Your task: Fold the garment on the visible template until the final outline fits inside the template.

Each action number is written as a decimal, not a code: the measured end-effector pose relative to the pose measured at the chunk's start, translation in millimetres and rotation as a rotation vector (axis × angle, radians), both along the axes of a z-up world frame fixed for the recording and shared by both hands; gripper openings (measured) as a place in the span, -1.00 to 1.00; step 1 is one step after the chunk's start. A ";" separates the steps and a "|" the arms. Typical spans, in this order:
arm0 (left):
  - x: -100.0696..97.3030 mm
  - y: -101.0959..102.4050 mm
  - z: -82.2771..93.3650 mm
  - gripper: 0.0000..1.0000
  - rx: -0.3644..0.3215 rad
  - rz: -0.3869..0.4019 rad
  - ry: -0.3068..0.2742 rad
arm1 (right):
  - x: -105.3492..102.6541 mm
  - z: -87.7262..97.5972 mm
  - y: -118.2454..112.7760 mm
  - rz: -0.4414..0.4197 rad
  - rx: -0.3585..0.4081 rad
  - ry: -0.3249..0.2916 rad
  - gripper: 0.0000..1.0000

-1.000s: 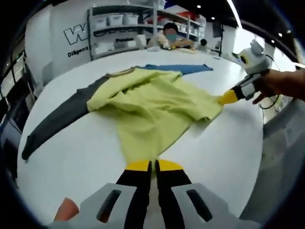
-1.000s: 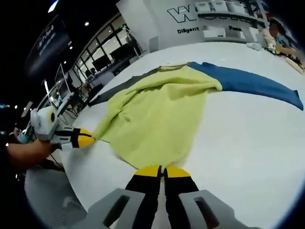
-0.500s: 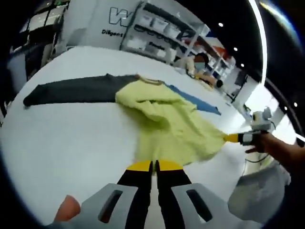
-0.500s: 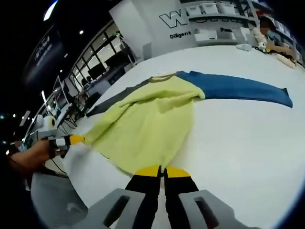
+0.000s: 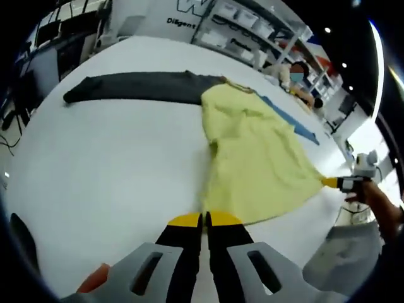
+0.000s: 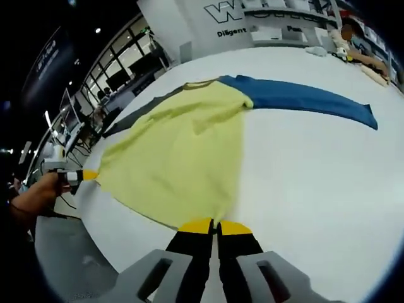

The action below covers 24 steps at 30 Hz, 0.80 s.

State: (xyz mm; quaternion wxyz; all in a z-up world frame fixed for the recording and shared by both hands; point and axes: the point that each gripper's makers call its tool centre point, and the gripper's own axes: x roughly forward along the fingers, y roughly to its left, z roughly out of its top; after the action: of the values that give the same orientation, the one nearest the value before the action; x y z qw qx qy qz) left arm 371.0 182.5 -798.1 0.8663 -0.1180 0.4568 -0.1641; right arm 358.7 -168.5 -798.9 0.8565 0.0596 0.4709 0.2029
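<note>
The left tool is clamped on the yellow hem of the garment; the right tool pinches the hem's other corner. The garment lies stretched between them on the white desk, its grey sleeve and blue sleeve spread outward.

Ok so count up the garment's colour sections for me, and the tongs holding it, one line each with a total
Yellow-green fabric body panel: 1
Dark grey long sleeve: 1
Blue long sleeve: 1
Yellow-tipped black tongs, left and right, each shut on the hem: 2
Total: 5
</note>
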 end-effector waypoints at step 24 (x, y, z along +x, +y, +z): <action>-65.2 3.4 -2.6 -1.00 0.094 -0.201 0.062 | -67.5 0.6 3.5 0.117 0.029 0.124 -1.00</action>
State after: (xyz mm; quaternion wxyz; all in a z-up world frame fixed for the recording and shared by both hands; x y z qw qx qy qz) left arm 305.7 185.8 -800.7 0.8354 -0.0360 0.5002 -0.2248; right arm 291.2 -165.0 -798.4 0.8113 0.0568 0.5228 0.2554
